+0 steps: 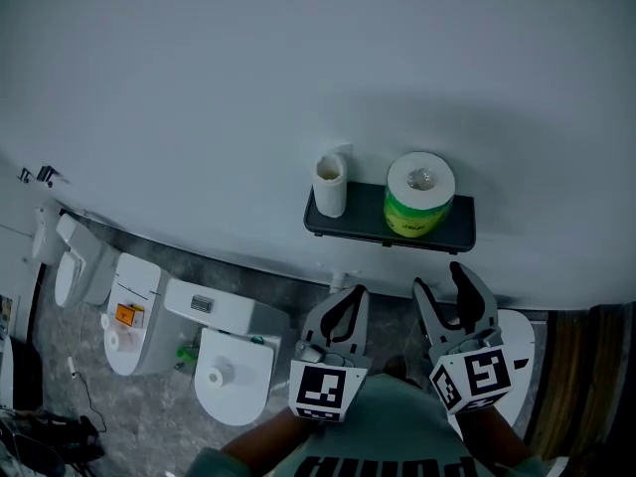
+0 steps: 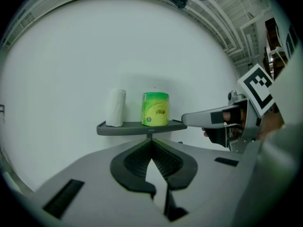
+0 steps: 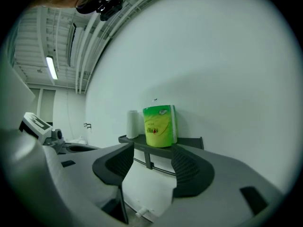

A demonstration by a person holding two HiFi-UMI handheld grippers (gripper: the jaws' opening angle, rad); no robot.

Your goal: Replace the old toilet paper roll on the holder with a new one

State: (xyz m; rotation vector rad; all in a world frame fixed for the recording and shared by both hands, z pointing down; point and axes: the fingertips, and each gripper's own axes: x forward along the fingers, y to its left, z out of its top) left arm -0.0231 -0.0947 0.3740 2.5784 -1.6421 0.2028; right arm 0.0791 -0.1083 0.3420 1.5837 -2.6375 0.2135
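Left hand-held gripper (image 1: pixel 354 292) jaws together, empty; right hand-held gripper (image 1: pixel 438 278) partly apart, empty, short of green-wrapped roll (image 1: pixel 418 199) on shelf (image 1: pixel 364 212).

Dim, bluish light; fisheye-warped edges

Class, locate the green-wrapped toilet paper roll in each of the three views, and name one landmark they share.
Head view: green-wrapped toilet paper roll, right of centre, on the shelf's right half.
Left gripper view: the roll stands near the centre.
Right gripper view: the roll stands near the centre, slightly low.
Shared landmark: dark wall shelf, with a thin white roll left of the green one.
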